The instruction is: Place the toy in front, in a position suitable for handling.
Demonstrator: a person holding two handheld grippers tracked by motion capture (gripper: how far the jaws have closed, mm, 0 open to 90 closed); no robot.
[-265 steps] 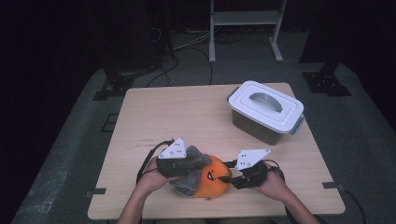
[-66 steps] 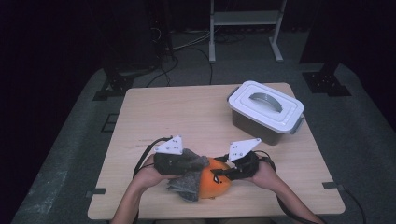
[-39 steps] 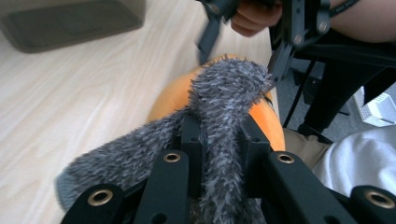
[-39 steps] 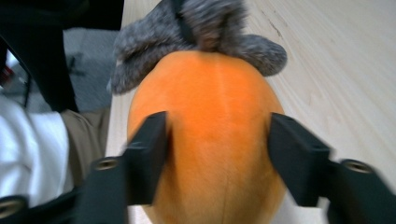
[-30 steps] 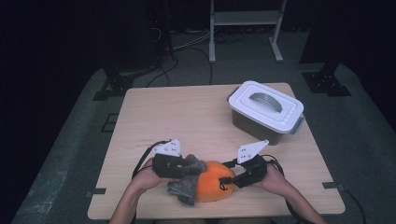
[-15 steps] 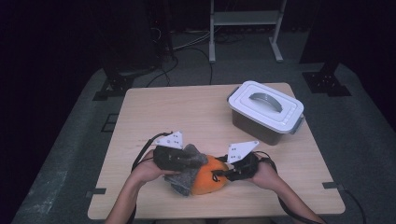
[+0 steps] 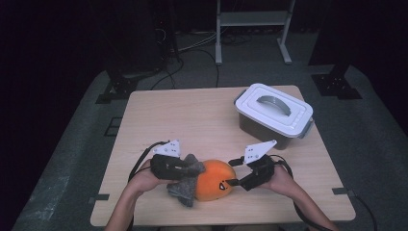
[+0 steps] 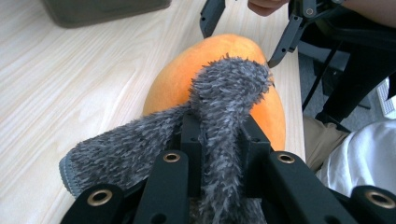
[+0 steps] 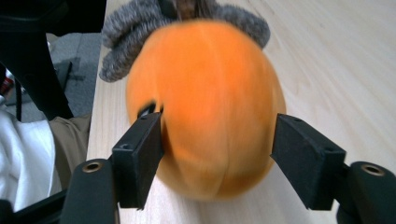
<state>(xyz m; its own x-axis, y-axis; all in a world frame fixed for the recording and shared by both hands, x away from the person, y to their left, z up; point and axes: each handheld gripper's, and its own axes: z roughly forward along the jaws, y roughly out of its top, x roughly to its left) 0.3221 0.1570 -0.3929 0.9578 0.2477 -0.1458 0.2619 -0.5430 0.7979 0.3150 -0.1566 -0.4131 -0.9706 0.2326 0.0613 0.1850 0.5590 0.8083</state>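
An orange rounded soft toy lies on the wooden table near its front edge, with a small black mark on its right side. A grey fuzzy cloth is draped over its left end. My left gripper is shut on a fold of that cloth, which stands up between the jaws against the orange toy. My right gripper comes in from the right. Its jaws have just been opening and now straddle the toy loosely, the gripper open around it.
A grey storage box with a white handled lid stands shut at the table's back right. The person's forearms come in over the front edge. Dark floor, cables and a rack's legs lie beyond the table.
The right gripper's jaws stand wider around the orange toy than half a second ago, and that hand has eased slightly right. The left gripper keeps its hold on the cloth.
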